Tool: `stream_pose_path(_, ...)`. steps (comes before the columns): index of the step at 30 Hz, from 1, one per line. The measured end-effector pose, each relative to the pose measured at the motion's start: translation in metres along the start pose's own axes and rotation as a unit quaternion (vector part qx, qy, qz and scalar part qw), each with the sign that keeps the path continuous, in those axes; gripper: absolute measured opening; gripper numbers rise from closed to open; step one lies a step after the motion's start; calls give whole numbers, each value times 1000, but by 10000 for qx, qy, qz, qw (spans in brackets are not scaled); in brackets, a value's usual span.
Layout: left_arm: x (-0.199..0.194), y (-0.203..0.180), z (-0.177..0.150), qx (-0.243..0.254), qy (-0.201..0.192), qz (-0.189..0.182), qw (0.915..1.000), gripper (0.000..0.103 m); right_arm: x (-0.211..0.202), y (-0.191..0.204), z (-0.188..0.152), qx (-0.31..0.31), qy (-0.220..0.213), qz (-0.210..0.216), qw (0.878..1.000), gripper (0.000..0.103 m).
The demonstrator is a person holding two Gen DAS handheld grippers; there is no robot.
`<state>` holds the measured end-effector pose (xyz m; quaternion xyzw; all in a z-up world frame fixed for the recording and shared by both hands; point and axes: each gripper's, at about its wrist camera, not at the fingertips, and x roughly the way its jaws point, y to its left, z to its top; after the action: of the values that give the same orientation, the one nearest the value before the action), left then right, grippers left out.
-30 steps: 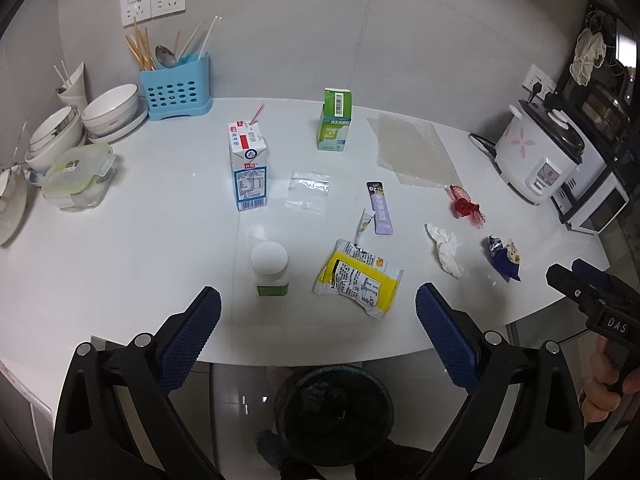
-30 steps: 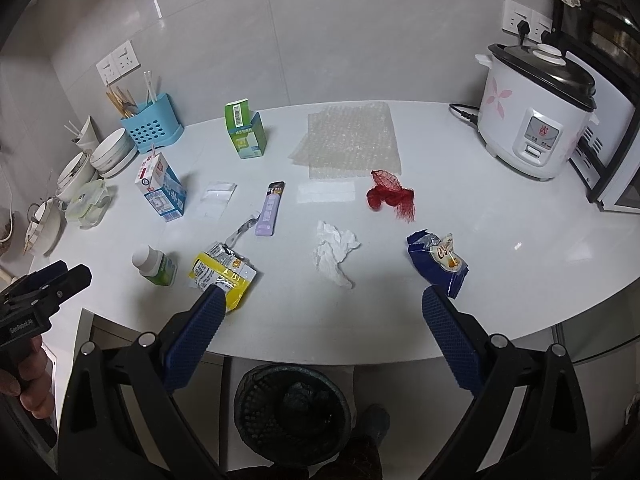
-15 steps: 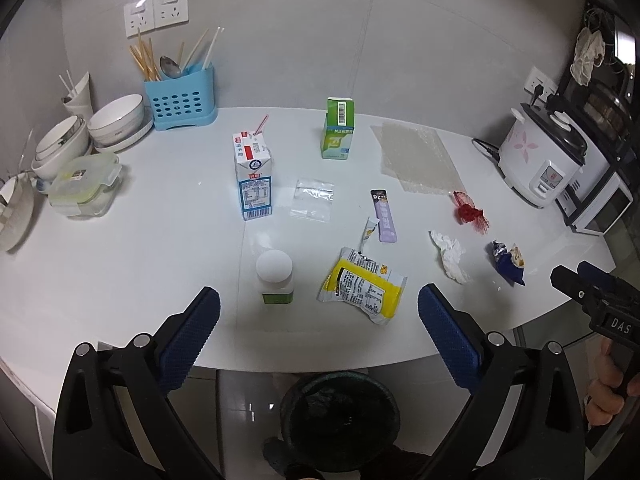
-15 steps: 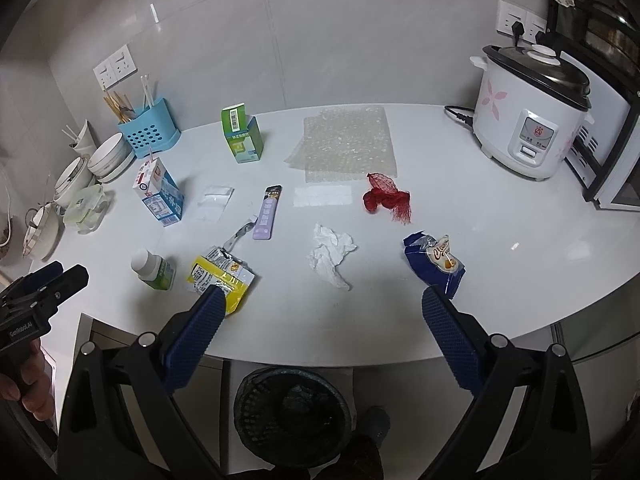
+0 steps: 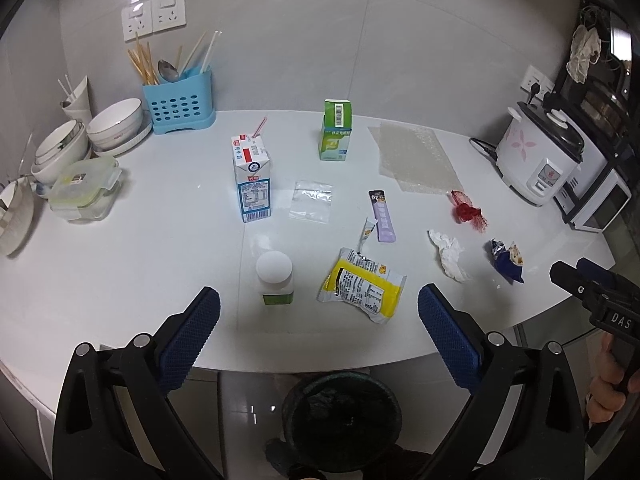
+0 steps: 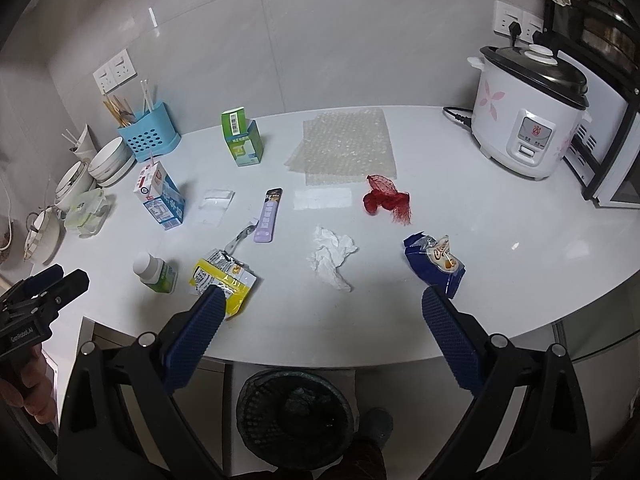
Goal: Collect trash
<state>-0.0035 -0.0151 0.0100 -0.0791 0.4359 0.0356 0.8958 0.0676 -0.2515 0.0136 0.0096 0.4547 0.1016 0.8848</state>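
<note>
A: Anything new?
B: I've backed off a bit; tabletop [image 5: 120, 280] looks farther. Left gripper [image 5: 319, 314] & right gripper [image 6: 320, 312] both wide open, empty. Trash, e.g. yellow wrapper [image 5: 362, 289], lower center; bin [image 5: 342, 420] at bottom. Nothing collected yet.

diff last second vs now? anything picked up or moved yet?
Nothing picked up or let go. Both views shift slightly, as if each gripper pulled back a little from the counter. The left gripper and right gripper stay open and empty. The yellow wrapper, tissue and blue wrapper lie where they were.
</note>
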Motion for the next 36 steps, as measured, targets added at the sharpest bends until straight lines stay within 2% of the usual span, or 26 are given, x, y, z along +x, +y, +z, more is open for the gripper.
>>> stream_pose_path(17,10,4,4,-98,122,-128,9998,97,7,2,8,-32,33,-9,10000,95)
stream_pose_path(23,22,12,6,-143,185,-57,9997,97,14,9,17,-158,32,1,9999,95)
stream_pose_path(30,58,27,5,-106,354,186,9991,97,46,17,30,-331,266,-4,9991,95)
stream_pose_path(36,90,39,0,-169,569,217,9980,96,82,15,43,-351,556,-43,9978,94)
